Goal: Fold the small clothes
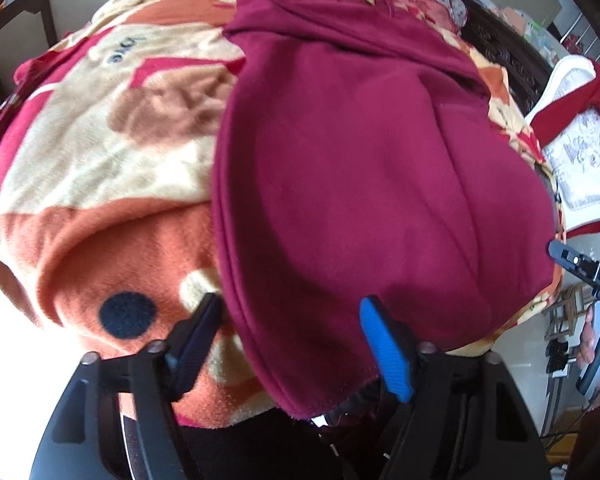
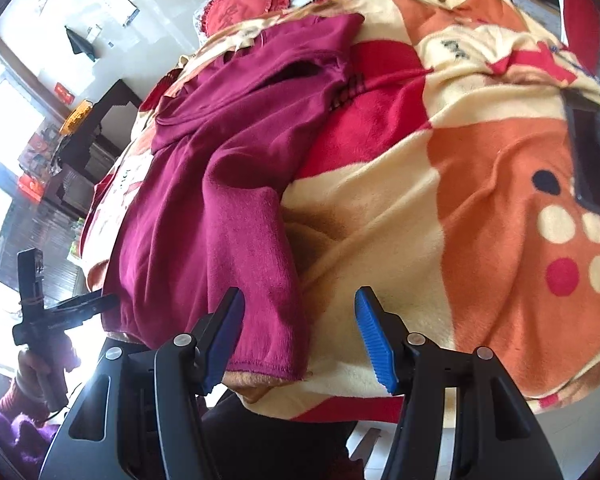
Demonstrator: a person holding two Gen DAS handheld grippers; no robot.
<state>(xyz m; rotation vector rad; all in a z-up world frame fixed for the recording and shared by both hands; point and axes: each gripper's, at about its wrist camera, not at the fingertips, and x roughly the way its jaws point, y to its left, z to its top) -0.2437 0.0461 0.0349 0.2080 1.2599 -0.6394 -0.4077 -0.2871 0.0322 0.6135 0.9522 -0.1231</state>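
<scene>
On the blanket (image 1: 100, 184) the left gripper (image 1: 290, 334) gapes wide with the maroon top's (image 1: 360, 168) near hem lying between its fingers, unpinched, while the top spreads rightward to the right gripper (image 2: 300, 334), equally wide open and empty just beside the sleeve (image 2: 256, 280).

A bed is covered by a fleece blanket (image 2: 440, 208) patterned in orange, cream and red. A maroon garment (image 1: 340, 184) is spread on it at frame centre.
</scene>
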